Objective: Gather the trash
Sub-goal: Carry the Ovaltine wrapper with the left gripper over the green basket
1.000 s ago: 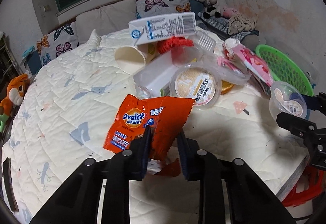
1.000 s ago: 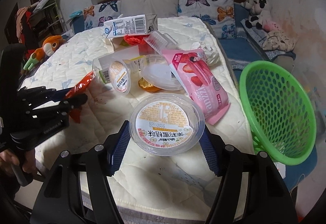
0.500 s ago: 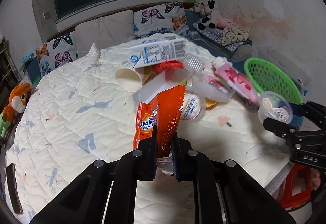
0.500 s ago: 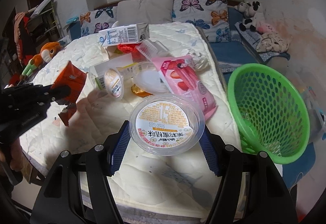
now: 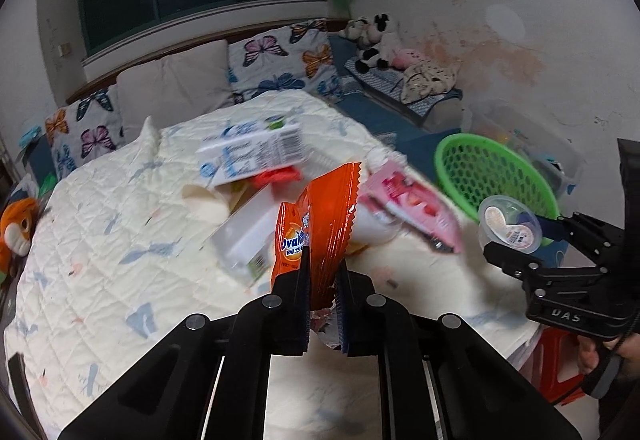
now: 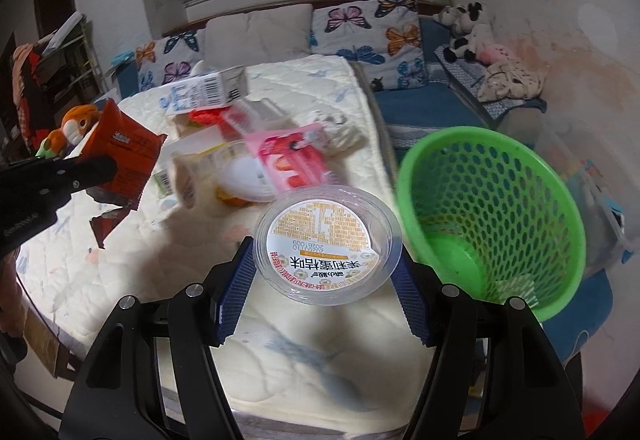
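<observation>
My left gripper (image 5: 322, 272) is shut on an orange Ovaltine wrapper (image 5: 316, 224) and holds it upright above the bed. The wrapper (image 6: 124, 156) also shows at the left of the right wrist view. My right gripper (image 6: 324, 272) is shut on a clear round plastic cup (image 6: 326, 240) with a printed lid, held just left of the green mesh basket (image 6: 492, 216). In the left wrist view the cup (image 5: 510, 224) and right gripper (image 5: 520, 244) are in front of the basket (image 5: 492, 176).
A trash pile lies mid-bed: a milk carton (image 5: 256, 152), a pink strawberry wrapper (image 5: 412, 204), a clear container (image 5: 248, 236) and a paper cup (image 5: 204, 204). Pillows (image 6: 260, 28) line the far edge. A red stool (image 5: 556, 364) stands by the bed's near corner.
My left gripper has lifted the orange wrapper off the bed and carried it rightward. My right gripper has moved the cup closer to the green basket.
</observation>
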A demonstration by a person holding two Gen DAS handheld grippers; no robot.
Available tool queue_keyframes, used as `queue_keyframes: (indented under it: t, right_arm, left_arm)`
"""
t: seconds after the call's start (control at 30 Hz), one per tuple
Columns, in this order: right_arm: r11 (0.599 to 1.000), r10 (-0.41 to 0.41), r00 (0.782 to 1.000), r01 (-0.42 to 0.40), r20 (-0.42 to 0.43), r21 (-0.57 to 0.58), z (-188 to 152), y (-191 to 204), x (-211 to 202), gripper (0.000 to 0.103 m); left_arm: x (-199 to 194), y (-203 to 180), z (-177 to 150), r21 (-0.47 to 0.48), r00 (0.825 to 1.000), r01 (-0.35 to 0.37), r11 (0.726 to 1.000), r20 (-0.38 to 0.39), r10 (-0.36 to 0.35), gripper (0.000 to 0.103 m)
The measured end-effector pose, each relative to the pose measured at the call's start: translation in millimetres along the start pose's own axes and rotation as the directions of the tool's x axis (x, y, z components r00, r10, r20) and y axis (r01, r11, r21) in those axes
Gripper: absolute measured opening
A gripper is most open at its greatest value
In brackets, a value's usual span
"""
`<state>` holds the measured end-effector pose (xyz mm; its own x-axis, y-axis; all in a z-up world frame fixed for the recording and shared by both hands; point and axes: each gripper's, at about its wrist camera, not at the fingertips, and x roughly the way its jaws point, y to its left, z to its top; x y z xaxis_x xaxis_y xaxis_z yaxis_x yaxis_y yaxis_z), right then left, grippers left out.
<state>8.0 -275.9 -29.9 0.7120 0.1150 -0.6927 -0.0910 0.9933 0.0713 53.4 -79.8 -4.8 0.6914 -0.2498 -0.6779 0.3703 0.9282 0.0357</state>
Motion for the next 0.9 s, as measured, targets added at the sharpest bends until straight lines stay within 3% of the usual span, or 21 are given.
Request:
queue_keyframes:
  t: [0.5,0.9]
  right_arm:
    - [0.978,-0.145,0.989,0.147,-0.023,0.149,6.7,-107.6,16.7,0.066]
    - [0.968,-0.151,0.985,0.164,-0.08,0.192,-2.3,-131.8,40.2,0.066]
  left_arm:
    - [37.0,-63.0,41.6,0.096,0.998,0.059,0.994,0.003,-0.06,0.009]
    - [38.9,-68.0,45.7,0.118,1.0,0.026,0.993,-0.007,-0.025,0.009]
